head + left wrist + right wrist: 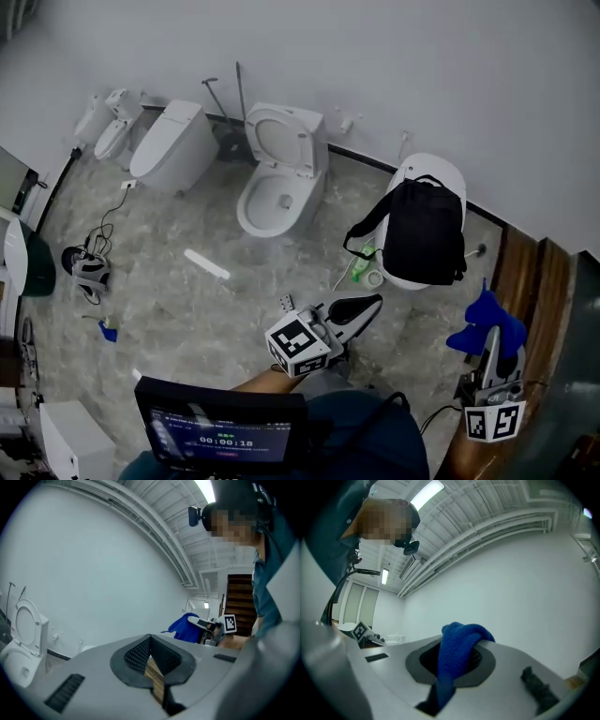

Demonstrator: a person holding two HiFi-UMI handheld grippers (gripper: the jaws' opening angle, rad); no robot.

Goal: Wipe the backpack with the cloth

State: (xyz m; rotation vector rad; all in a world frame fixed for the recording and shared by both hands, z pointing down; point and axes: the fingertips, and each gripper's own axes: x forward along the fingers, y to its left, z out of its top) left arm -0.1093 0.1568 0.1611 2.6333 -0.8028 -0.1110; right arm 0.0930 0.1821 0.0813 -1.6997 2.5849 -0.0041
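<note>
A black backpack [424, 232] lies on top of a white closed toilet [441, 169] at the right, straps hanging off its left side. My right gripper [491, 339] is shut on a blue cloth [486, 324], held low at the right, well short of the backpack. The right gripper view shows the blue cloth [457, 660] draped out of the shut jaws. My left gripper [367, 307] is shut with nothing in it, pointing toward the backpack from below left. In the left gripper view the left gripper [151, 639] shows pads pressed together, with the cloth [187, 627] beyond.
An open white toilet [277, 173] and a closed one [173, 145] stand along the wall. A green spray bottle [362, 264] and a tape roll [375, 278] lie by the backpack's toilet. A white bar [206, 264] lies on the marble floor. Wooden steps [530, 281] at right.
</note>
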